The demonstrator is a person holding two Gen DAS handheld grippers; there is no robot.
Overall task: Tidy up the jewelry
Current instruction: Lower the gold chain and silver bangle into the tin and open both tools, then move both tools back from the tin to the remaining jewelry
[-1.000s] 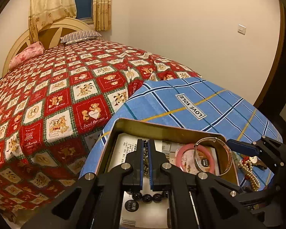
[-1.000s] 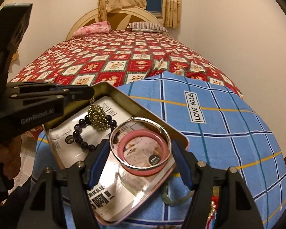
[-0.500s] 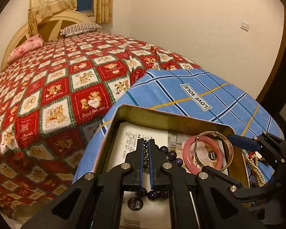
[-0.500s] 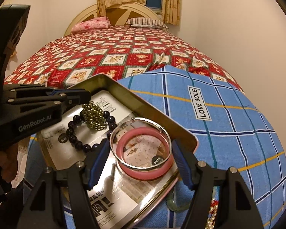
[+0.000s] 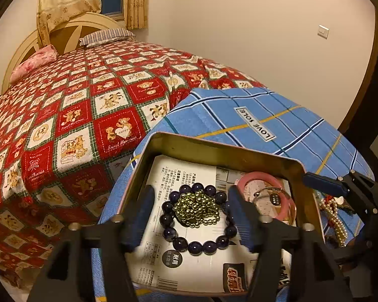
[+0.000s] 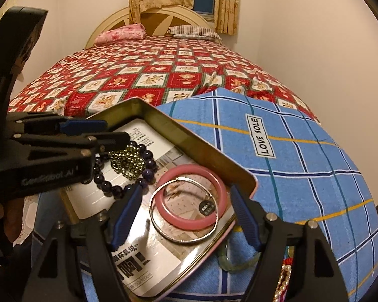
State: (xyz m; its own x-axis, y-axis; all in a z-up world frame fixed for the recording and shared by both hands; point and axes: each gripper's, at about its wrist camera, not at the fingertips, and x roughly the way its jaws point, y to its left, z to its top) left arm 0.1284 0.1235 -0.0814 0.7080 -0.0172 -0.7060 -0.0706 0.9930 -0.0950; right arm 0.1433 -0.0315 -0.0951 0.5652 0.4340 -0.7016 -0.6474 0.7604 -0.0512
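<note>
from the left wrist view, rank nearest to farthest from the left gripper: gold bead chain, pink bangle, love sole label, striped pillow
1. Gold bead chain: between the opening jaws of the left gripper, inside the tin.
2. Pink bangle: right side of the tin.
3. Love Sole label: on the blue towel beyond the tin.
4. Striped pillow: at the headboard.

left gripper (image 5: 190,209) fingers opening | gold bead chain (image 5: 196,207) released into tin (image 5: 221,148)

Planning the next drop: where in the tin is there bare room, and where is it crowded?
Free: the printed liner along the tin's back wall, beyond the dark bead bracelet; also the near strip below that bracelet. Crowded: the middle, where the gold bead chain lies inside the bracelet, and the right corner, filled by the pink bangle and silver bangle.
</note>
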